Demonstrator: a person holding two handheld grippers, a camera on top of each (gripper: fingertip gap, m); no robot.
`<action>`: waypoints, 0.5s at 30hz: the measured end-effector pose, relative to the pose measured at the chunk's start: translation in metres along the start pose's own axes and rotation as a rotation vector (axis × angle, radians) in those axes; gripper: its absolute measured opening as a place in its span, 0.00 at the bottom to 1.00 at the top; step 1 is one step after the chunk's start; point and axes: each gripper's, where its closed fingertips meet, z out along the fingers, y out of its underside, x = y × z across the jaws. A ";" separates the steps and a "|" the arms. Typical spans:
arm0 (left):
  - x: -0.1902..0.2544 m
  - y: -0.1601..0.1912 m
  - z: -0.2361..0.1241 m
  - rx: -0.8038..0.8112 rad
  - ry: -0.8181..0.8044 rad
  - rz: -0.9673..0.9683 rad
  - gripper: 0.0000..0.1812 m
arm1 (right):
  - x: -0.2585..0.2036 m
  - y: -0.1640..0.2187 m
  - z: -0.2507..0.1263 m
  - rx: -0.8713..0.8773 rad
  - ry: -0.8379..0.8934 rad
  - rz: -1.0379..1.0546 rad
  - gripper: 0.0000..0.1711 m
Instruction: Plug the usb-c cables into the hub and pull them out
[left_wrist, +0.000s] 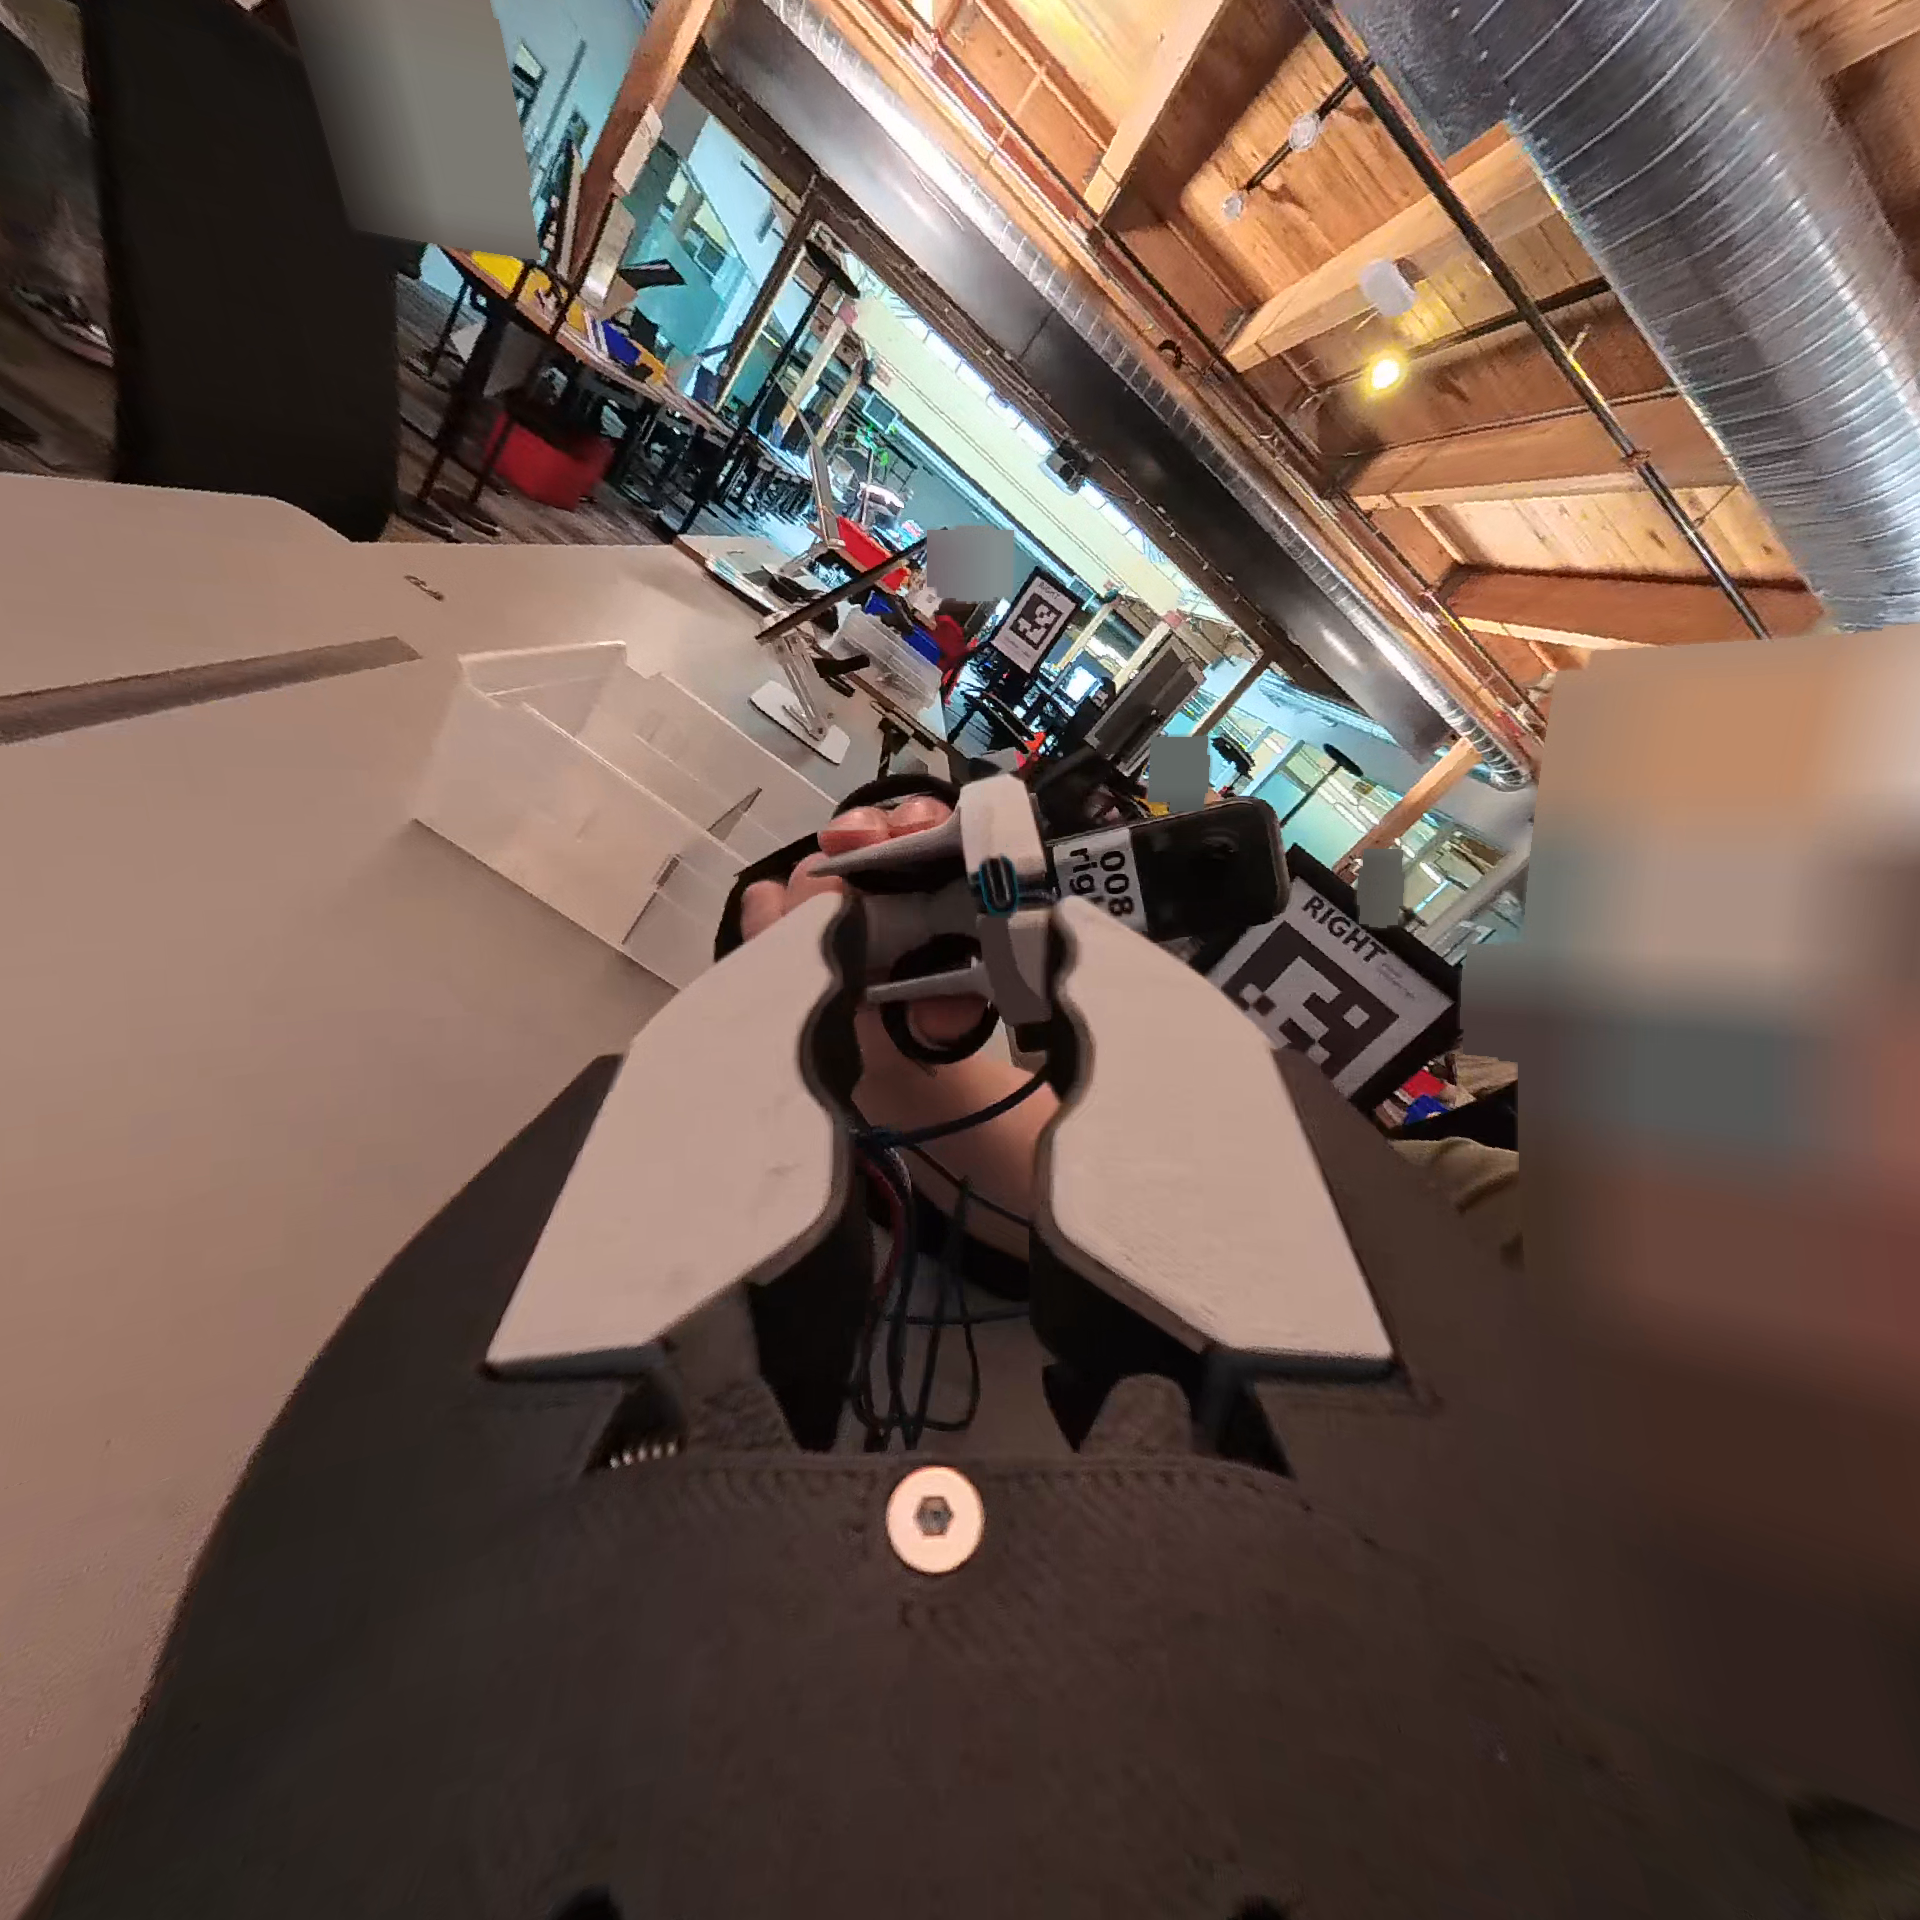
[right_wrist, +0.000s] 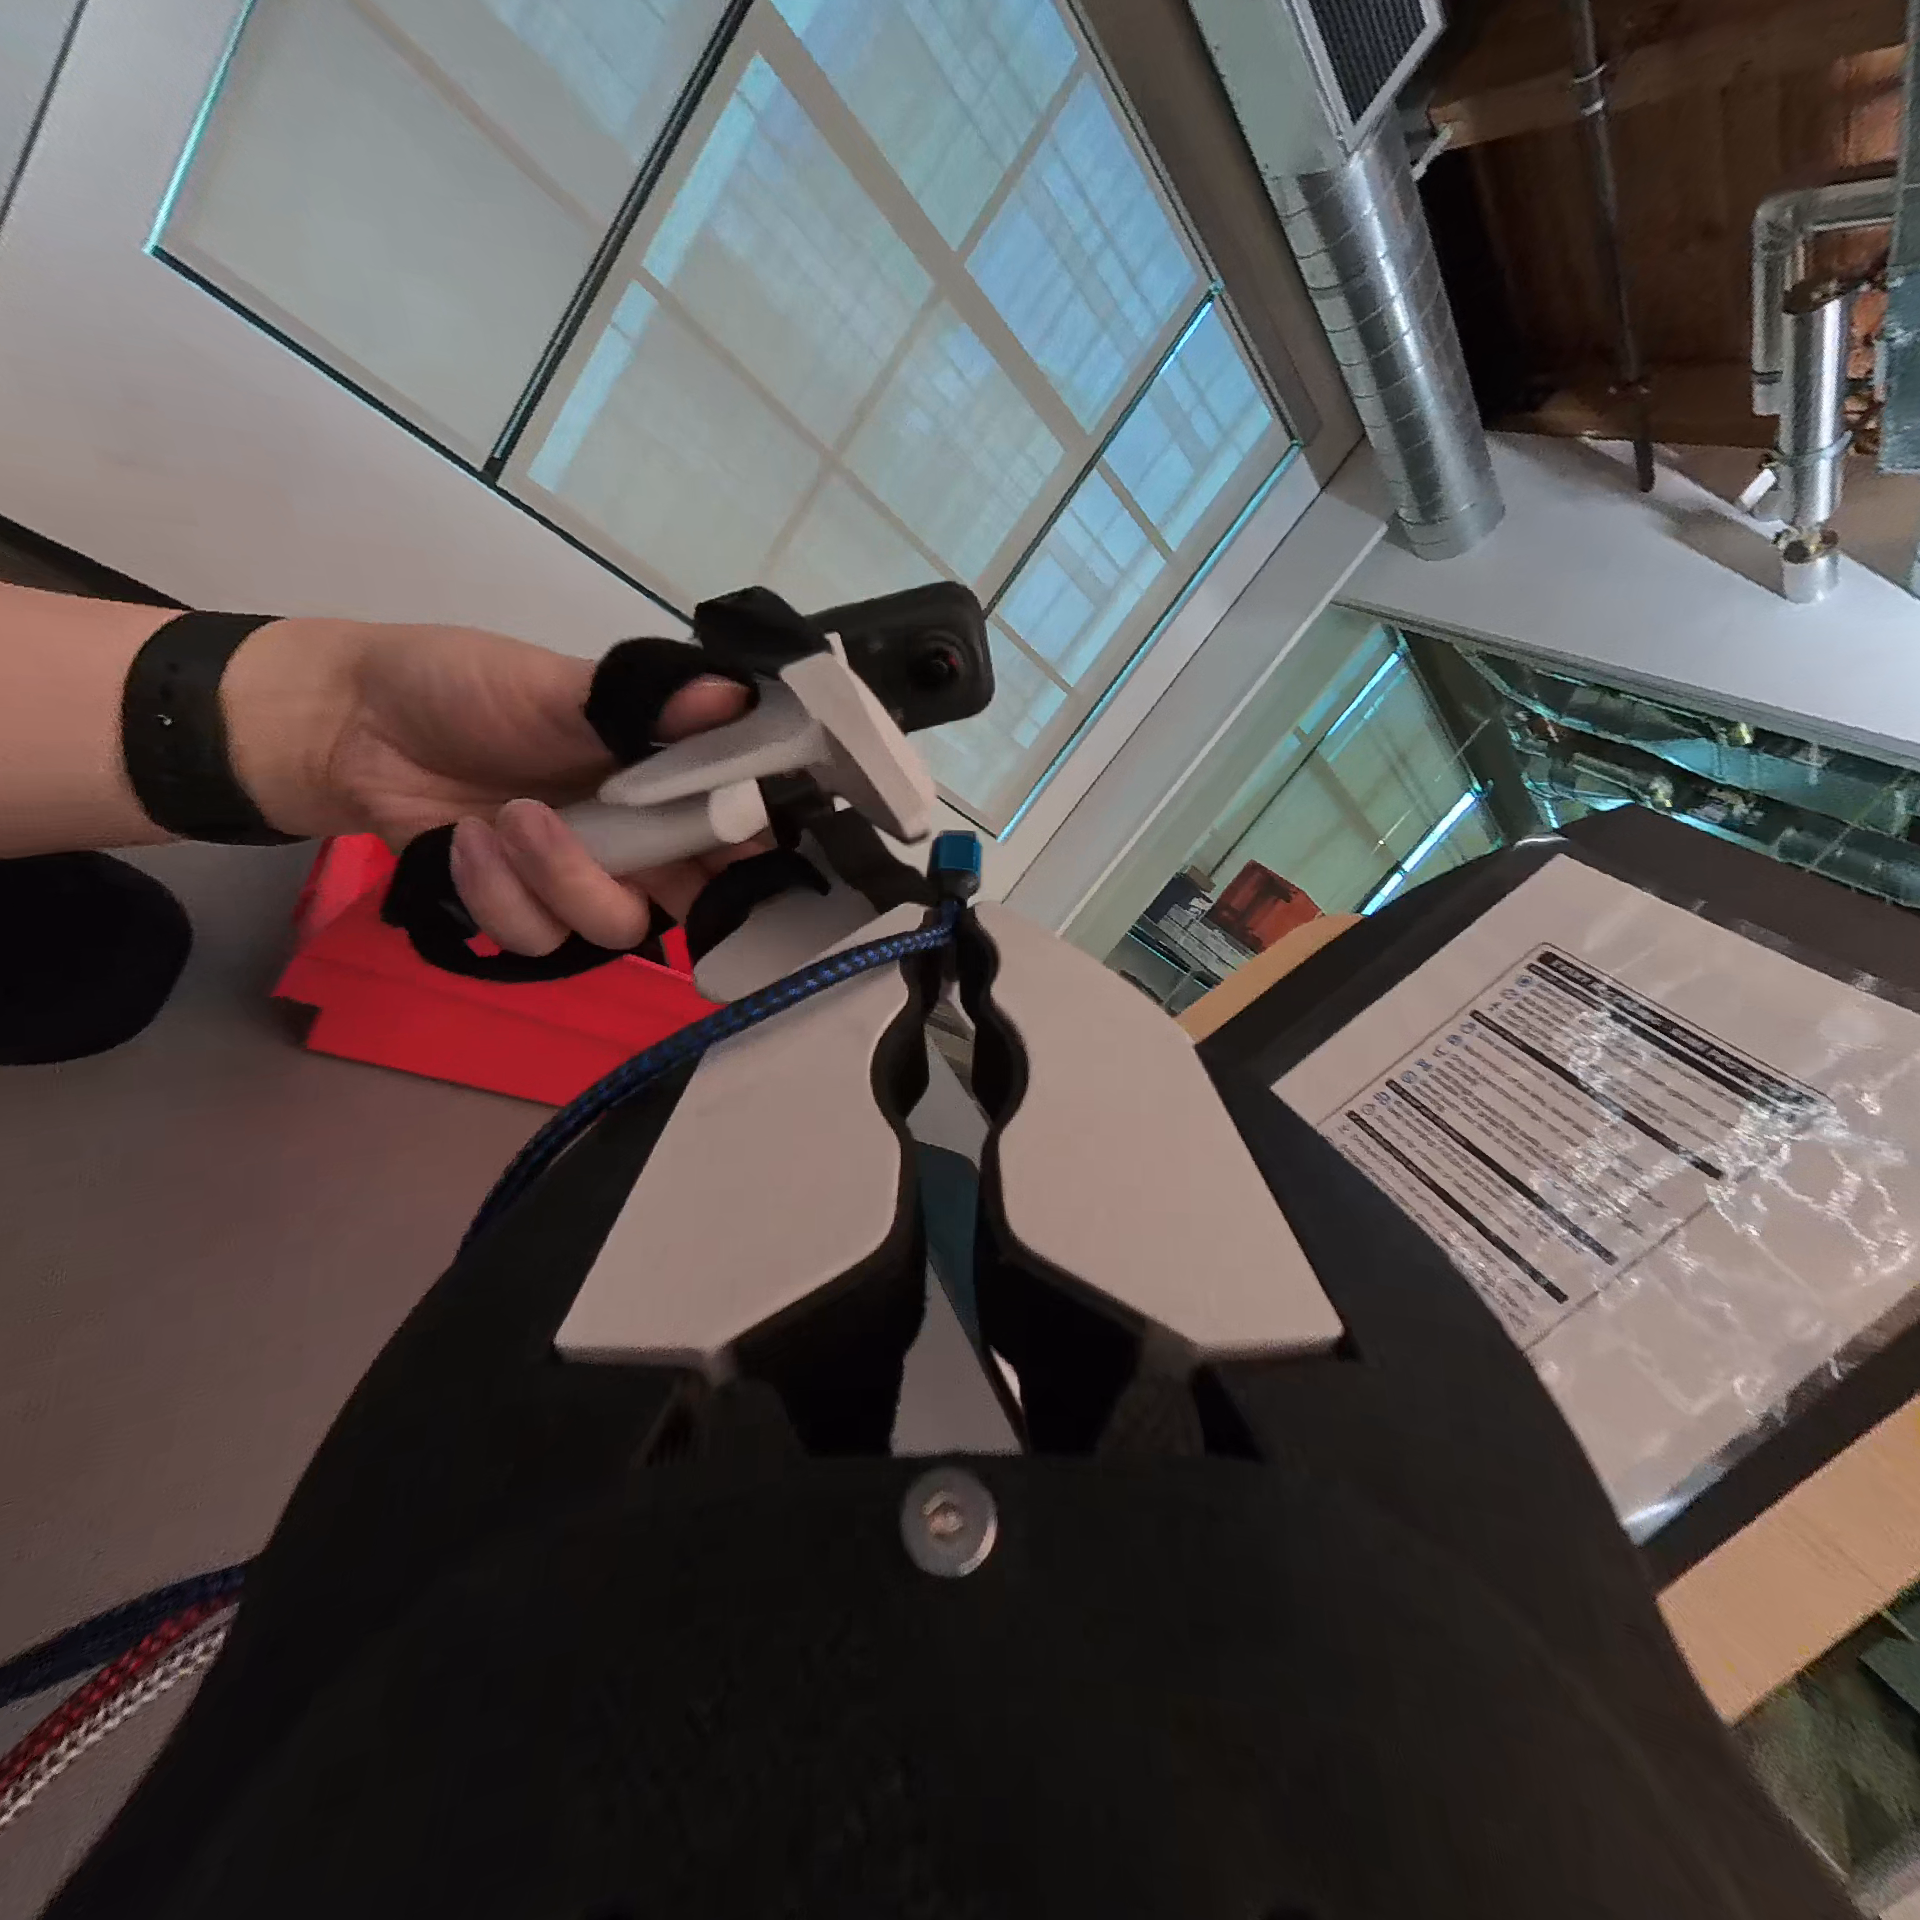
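Observation:
My right gripper (right_wrist: 961, 925) is shut on a blue braided usb-c cable (right_wrist: 727, 1013) just behind its blue metal plug (right_wrist: 951, 857), which sticks out past the fingertips. The cable trails down to the left. My left gripper (left_wrist: 951, 935) is open and empty, held in the air facing the right gripper (left_wrist: 997, 904); the blue plug (left_wrist: 995, 885) points at it end-on. In the right wrist view the left gripper (right_wrist: 883, 769) sits in a hand just beyond the plug. Red and white braided cables (right_wrist: 104, 1683) lie at the bottom left. No hub is in view.
A white table (left_wrist: 208, 935) carries a clear plastic organiser box (left_wrist: 582, 769). A red box (right_wrist: 468, 997) lies behind the hand. A laminated sheet on a black board (right_wrist: 1610, 1143) is at the right. Loose cables (left_wrist: 914, 1195) hang below between my left fingers. Left and right tips are no more than a few centimetres apart.

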 end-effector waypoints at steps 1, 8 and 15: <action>0.002 0.000 0.000 0.003 0.010 0.011 0.11 | -0.002 0.000 0.000 0.002 -0.010 -0.001 0.02; 0.005 -0.006 -0.004 0.034 0.007 0.064 0.03 | -0.003 0.004 0.001 0.001 -0.002 -0.009 0.02; 0.000 -0.007 0.000 0.079 -0.025 0.036 0.03 | 0.001 0.008 0.007 -0.001 0.086 0.017 0.14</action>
